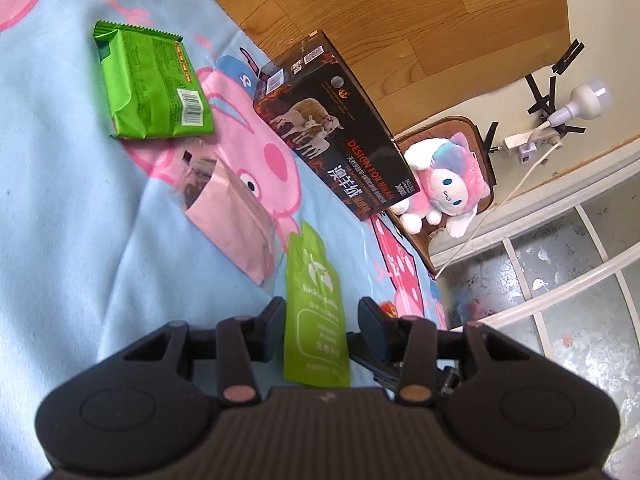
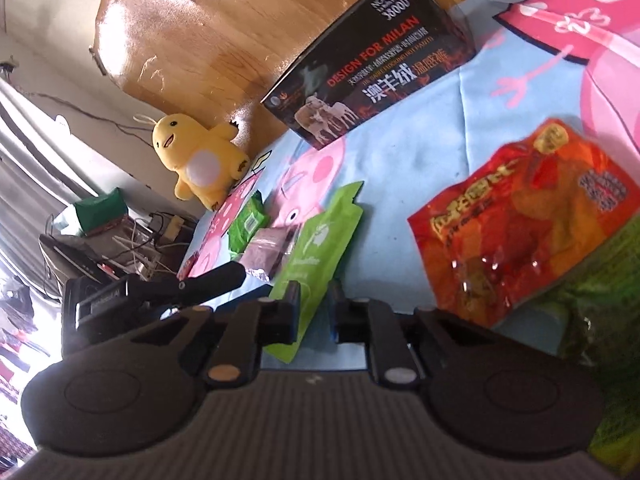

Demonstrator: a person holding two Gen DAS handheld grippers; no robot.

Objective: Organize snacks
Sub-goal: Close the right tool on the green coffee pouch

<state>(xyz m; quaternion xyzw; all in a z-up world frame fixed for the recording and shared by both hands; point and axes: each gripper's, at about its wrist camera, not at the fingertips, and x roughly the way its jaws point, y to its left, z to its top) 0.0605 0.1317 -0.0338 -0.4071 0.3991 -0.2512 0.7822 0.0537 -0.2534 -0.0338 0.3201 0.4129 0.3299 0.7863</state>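
A light green pouch (image 1: 316,312) lies on the blue cartoon sheet (image 1: 72,220) between the open fingers of my left gripper (image 1: 322,320); the fingers stand apart from its sides. In the right wrist view the same pouch (image 2: 320,248) sits between the fingers of my right gripper (image 2: 316,312), which are close around its near end. A pink foil packet (image 1: 236,216) and a green snack pack (image 1: 152,84) lie beyond. An orange-red snack bag (image 2: 532,224) lies right of my right gripper. My left gripper also shows in the right wrist view (image 2: 236,276).
A black box (image 1: 332,128) with sheep printed on it stands along the sheet's edge by the wooden headboard (image 1: 400,8). A pink plush (image 1: 444,184) sits past it. A yellow plush (image 2: 200,160) sits by the box. A darker green bag (image 2: 608,320) lies at far right.
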